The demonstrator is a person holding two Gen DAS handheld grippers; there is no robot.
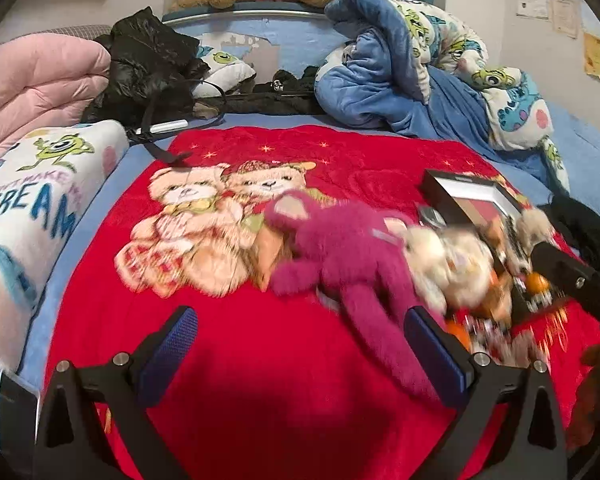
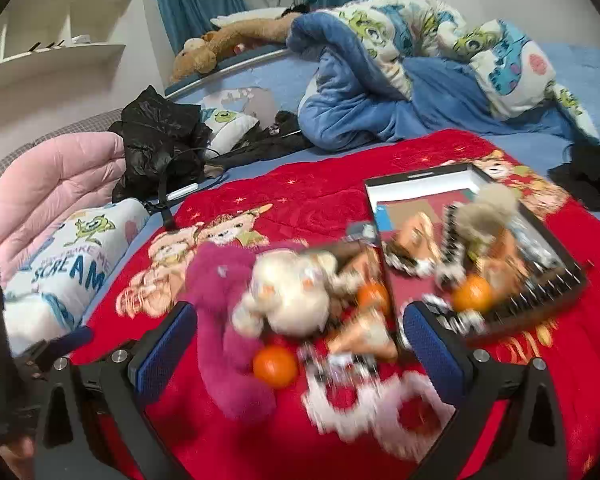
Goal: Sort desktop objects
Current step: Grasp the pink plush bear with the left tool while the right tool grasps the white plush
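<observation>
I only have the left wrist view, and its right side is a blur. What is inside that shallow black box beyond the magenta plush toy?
Observer: The shallow black box with white inner walls holds a fluffy beige toy and an orange ball near its front edge.
Operator: Any ball outside the box?
Observer: Yes, another orange ball lies on the red blanket, right beside the magenta plush toy.
Operator: Is the right gripper holding anything?
Observer: No. The right gripper has its jaws wide open, and its pads press on nothing.
</observation>
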